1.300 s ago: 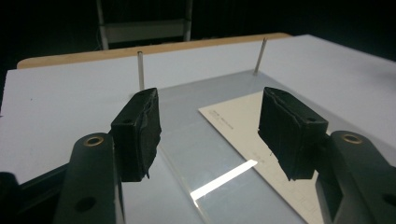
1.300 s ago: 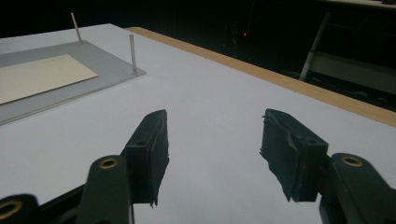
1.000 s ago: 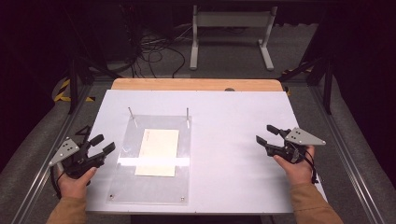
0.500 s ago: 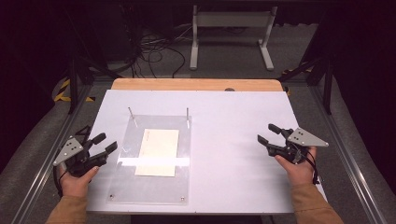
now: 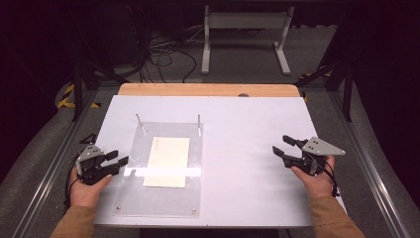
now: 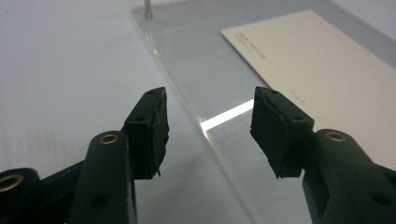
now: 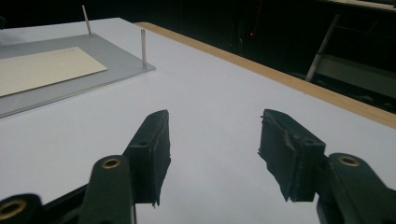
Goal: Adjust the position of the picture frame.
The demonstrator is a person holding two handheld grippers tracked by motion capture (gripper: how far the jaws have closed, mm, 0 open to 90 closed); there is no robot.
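Left gripper [image 5: 120, 160] nearer one card [image 5: 167, 161]

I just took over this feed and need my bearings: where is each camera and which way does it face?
High view: above the person's side, looking forward and down at the table; forearms, left gripper, right gripper.
Left gripper view: over open jaws, at the clear plate edge.
Right gripper view: over open jaws, across bare table.
Shared: the cream card.
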